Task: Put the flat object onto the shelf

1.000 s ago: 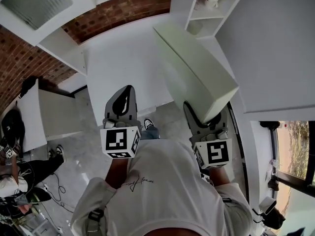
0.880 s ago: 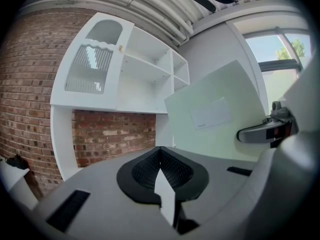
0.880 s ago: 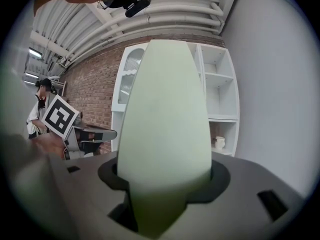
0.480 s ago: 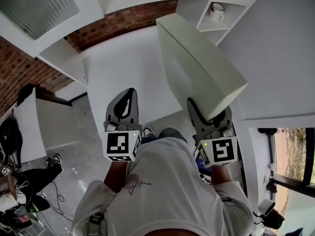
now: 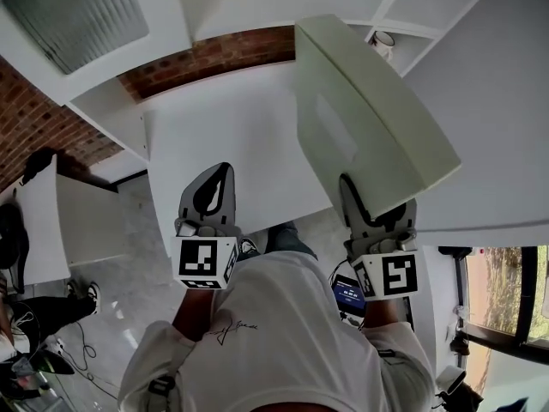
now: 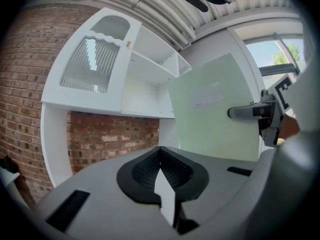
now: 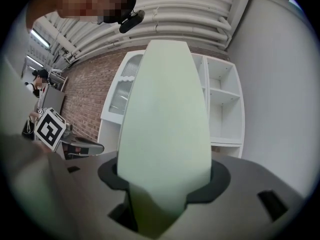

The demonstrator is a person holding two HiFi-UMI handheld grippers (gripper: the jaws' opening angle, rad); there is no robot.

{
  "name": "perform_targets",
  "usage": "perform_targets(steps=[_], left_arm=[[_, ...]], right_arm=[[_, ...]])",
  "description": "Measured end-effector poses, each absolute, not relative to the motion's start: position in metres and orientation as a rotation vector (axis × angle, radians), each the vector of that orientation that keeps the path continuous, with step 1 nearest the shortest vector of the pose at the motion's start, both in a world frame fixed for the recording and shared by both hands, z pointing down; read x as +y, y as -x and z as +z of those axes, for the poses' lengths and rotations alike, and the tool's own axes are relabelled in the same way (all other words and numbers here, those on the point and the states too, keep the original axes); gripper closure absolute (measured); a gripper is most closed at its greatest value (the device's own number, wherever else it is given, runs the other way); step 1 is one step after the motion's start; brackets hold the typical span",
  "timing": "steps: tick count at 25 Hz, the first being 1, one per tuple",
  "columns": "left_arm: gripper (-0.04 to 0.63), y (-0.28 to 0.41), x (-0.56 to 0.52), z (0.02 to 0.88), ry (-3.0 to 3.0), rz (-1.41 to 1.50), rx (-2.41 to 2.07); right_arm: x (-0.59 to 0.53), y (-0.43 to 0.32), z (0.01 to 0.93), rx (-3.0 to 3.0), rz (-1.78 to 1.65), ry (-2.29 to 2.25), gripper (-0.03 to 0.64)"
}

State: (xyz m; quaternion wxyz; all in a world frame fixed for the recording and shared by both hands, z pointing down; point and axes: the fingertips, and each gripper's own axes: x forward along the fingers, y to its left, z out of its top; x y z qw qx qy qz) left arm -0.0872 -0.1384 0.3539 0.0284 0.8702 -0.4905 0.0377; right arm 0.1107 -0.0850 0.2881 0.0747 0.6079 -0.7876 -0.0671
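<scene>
A flat pale green box (image 5: 364, 114) sticks up and away from my right gripper (image 5: 371, 206), which is shut on its near end. In the right gripper view the box (image 7: 162, 129) fills the gap between the jaws and hides much of the white shelf unit (image 7: 225, 116) behind it. The shelf's open compartments (image 5: 420, 7) lie past the box's far end, with a white cup (image 5: 385, 39) in one of them. My left gripper (image 5: 211, 189) hangs to the left of the box, shut and holding nothing. The left gripper view shows the box (image 6: 215, 114) at the right and the shelf (image 6: 150, 79) ahead.
A white counter (image 5: 223, 136) stands below a brick wall (image 5: 206, 54). A cabinet door with ribbed glass (image 5: 77, 11) is at the upper left. A tall white panel (image 5: 497, 101) rises at the right. A person sits on the floor at the far left (image 5: 17, 316).
The right gripper has carried the box up and further towards the shelf, and its far end now reaches the cup's compartment. The left gripper has stayed shut beside it.
</scene>
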Motion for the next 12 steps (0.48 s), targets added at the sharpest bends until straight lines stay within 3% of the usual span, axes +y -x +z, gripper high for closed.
perform_targets(steps=[12], left_arm=[[0.583, 0.074, -0.156, 0.350, -2.681, 0.071, -1.508]], right_arm=[[-0.111, -0.122, 0.244, -2.482, -0.314, -1.775, 0.334]])
